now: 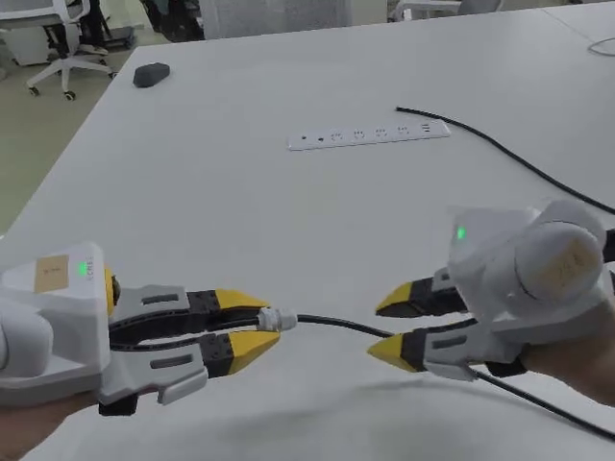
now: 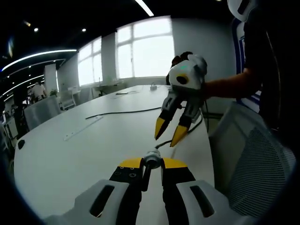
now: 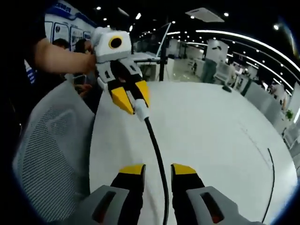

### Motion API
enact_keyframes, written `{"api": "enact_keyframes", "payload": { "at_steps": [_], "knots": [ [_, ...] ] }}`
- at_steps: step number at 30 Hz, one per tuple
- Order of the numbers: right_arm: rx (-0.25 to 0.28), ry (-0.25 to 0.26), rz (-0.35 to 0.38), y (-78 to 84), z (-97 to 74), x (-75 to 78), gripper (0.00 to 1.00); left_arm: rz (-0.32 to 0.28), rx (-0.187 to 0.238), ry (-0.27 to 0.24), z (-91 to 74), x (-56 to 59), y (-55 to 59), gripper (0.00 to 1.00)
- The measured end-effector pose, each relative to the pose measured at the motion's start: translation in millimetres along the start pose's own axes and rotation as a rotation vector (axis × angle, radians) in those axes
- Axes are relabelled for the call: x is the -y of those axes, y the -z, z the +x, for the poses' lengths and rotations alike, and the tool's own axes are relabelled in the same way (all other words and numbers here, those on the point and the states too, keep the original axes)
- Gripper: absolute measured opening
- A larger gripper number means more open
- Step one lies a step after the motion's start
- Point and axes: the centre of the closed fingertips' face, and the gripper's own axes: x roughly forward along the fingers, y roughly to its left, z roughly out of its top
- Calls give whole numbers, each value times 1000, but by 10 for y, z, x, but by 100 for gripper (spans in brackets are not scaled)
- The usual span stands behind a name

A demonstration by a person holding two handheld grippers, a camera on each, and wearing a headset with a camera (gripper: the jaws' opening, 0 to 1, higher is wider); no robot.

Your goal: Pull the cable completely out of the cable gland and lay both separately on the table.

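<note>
A small white cable gland (image 1: 277,319) sits between the yellow tips of my left gripper (image 1: 255,328), which is shut on it just above the white table (image 1: 240,221). A black cable (image 1: 336,324) runs out of the gland to the right. It passes between the spread jaws of my right gripper (image 1: 382,328), which is open and not clamping it. In the left gripper view the gland (image 2: 151,159) is pinched at my left gripper (image 2: 151,164), with the right gripper (image 2: 168,131) ahead. In the right gripper view the cable (image 3: 157,150) runs from the right gripper (image 3: 157,169) up to the gland (image 3: 139,110).
A white power strip (image 1: 370,134) lies at mid-table with its black lead (image 1: 509,154) trailing to the right edge. A dark small object (image 1: 151,74) rests at the far left. An office chair (image 1: 62,38) stands beyond the table, and a mesh chair (image 2: 262,164) is close by.
</note>
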Motion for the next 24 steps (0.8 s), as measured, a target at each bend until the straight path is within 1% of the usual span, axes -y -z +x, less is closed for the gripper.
{"api": "enact_keyframes", "payload": {
  "at_steps": [1, 3, 4, 5, 6, 7, 9, 11, 12, 13, 15, 17, 18, 19, 20, 23, 24],
  "knots": [
    [8, 9, -29, -86, 50, 4, 15, 2, -1, 1, -1, 8, 1, 15],
    [10, 0, -76, -170, 113, -19, 11, 2, 1, 1, -1, 18, 1, 15],
    [8, -6, -99, -195, 143, -28, 10, 2, 1, 1, -1, 19, 3, 15],
    [8, -16, -98, -228, 183, -49, 9, 2, -1, 0, -2, 23, 8, 15],
    [7, -44, -116, -255, 218, -92, 8, 2, 3, -1, -6, 25, 5, 15],
    [7, -39, -117, -270, 232, -86, 7, -8, 9, 0, -10, 31, -2, 15],
    [0, -40, -155, -291, 254, -88, 0, -2, 16, -5, -31, 36, -13, 15],
    [-2, -43, -149, -295, 251, -87, 0, 0, 14, -13, -40, 28, -4, 15],
    [-3, -49, -148, -295, 249, -95, 0, -10, 23, -13, -68, 32, 1, 15],
    [-3, -47, -148, -298, 249, -94, 0, -8, 24, -19, -77, 31, 13, 15],
    [-18, -49, -151, -276, 255, -92, 0, -17, 32, -30, -117, 26, 26, 15],
    [-29, -37, -153, -261, 259, -70, 0, -19, 40, -49, -181, 10, 44, 15],
    [-31, -38, -150, -259, 259, -70, 0, -31, 47, -62, -230, -6, 54, 15],
    [-17, -52, -146, -285, 259, -93, 0, -33, 50, -66, -262, -5, 62, 15],
    [-15, -52, -143, -294, 263, -94, 0, -33, 54, -73, -290, -5, 67, 15],
    [-53, -50, -157, -262, 323, -93, 0, -41, 55, -107, -430, -21, 117, 15],
    [-56, -49, -154, -260, 331, -91, 0, -43, 57, -119, -474, -31, 131, 15]
  ]
}}
